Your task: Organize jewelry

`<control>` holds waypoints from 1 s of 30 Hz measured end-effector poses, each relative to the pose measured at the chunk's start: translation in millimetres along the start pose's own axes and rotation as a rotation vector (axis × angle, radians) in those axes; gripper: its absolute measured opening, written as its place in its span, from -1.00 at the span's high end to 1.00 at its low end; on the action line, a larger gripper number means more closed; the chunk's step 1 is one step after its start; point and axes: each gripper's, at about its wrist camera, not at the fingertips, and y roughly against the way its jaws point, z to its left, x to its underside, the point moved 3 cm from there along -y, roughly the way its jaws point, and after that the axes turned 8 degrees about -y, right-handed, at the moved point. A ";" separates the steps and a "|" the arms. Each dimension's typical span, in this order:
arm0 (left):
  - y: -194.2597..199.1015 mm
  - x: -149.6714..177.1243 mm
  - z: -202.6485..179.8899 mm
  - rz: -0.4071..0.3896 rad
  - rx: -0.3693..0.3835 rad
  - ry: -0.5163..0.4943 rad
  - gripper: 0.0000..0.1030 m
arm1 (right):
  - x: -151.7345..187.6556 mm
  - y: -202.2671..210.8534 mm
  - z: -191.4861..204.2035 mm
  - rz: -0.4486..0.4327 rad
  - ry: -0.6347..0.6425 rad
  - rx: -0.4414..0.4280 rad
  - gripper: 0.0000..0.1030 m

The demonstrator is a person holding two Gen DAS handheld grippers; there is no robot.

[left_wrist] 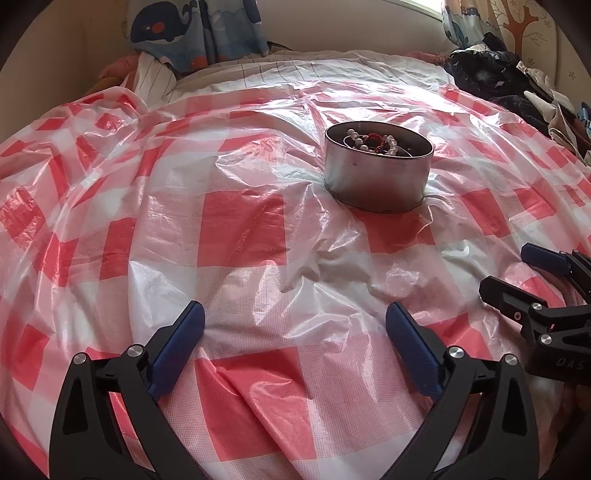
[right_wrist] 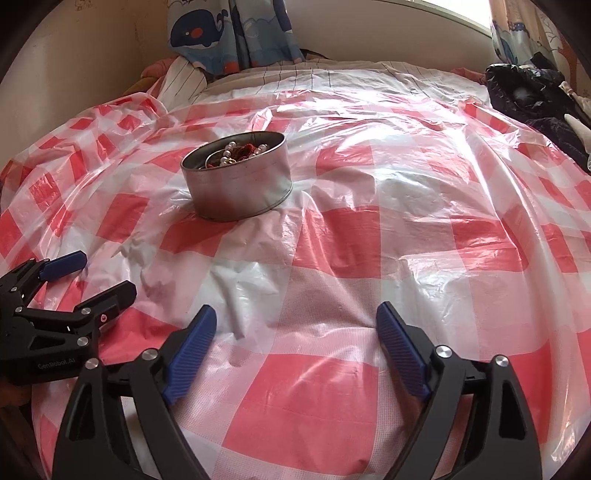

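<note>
A round metal tin [left_wrist: 376,173] stands upright on the red-and-white checked plastic sheet [left_wrist: 240,229]; it also shows in the right wrist view [right_wrist: 240,188]. Inside it lie pearl beads and red jewelry [left_wrist: 373,142], also visible in the right wrist view [right_wrist: 240,151]. My left gripper [left_wrist: 295,317] is open and empty, low over the sheet, well short of the tin. My right gripper [right_wrist: 295,317] is open and empty, to the right of the left one. Each gripper shows in the other's view, the right gripper [left_wrist: 513,269] at the right edge and the left gripper [right_wrist: 99,273] at the left edge.
The sheet [right_wrist: 351,229] covers a bed with a striped cover [left_wrist: 295,70] at the far side. A whale-print curtain [left_wrist: 192,29] hangs behind. A pile of dark clothes [left_wrist: 498,77] lies at the far right. A wall runs along the left.
</note>
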 end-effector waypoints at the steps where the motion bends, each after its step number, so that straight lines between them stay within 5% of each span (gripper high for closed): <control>1: -0.2 0.3 -0.1 0.001 0.000 0.000 -0.85 | -0.1 -1.0 0.0 0.003 0.001 0.000 -0.69; 30: -3.6 -1.1 6.5 0.018 0.011 0.022 -0.85 | -0.1 -2.3 3.5 0.007 0.009 -0.005 -0.85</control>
